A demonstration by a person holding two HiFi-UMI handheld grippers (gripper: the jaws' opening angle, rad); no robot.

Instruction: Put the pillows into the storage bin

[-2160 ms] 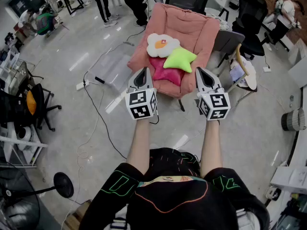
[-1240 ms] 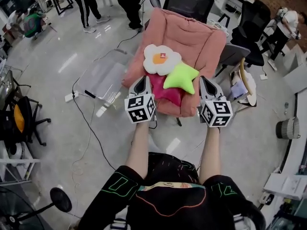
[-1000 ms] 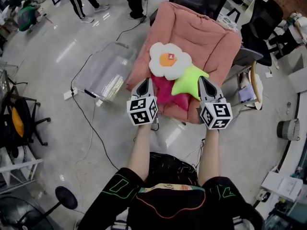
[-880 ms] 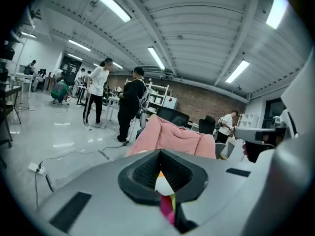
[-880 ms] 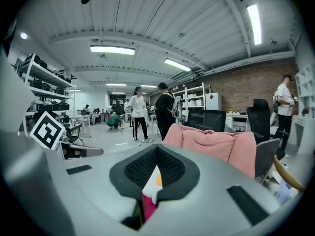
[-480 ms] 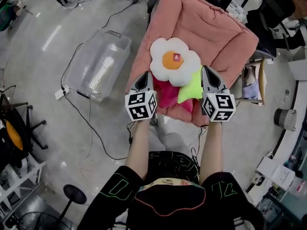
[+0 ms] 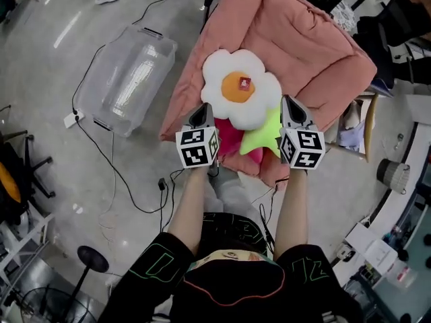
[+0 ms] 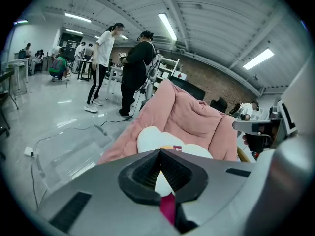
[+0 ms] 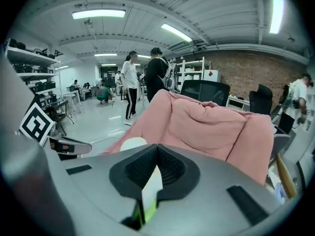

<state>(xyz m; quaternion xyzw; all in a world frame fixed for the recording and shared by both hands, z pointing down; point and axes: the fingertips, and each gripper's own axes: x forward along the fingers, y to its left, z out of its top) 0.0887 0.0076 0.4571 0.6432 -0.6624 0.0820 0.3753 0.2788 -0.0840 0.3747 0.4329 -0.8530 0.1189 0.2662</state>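
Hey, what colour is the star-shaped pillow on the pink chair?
Lime green. The star pillow shows best in the head view.

Counting three pillows in one pile: one white fried-egg pillow (image 7: 240,88), one green star pillow (image 7: 259,138) and one magenta pillow (image 7: 227,138) (largely covered by the other two). Counting one pink padded chair (image 7: 296,39) under them. Tallying one clear storage bin (image 7: 124,79) on the floor beside the chair, and one white power strip (image 7: 73,118) near it. Noting two tongs, the left tongs (image 7: 201,115) and the right tongs (image 7: 289,103), and two marker cubes, the left cube (image 7: 197,147) and the right cube (image 7: 302,148). Seeing, in the left gripper view, two people standing close together, one person in a white top (image 8: 104,48) and one person in black (image 8: 138,63); farther back, finding more figures too small for counting.
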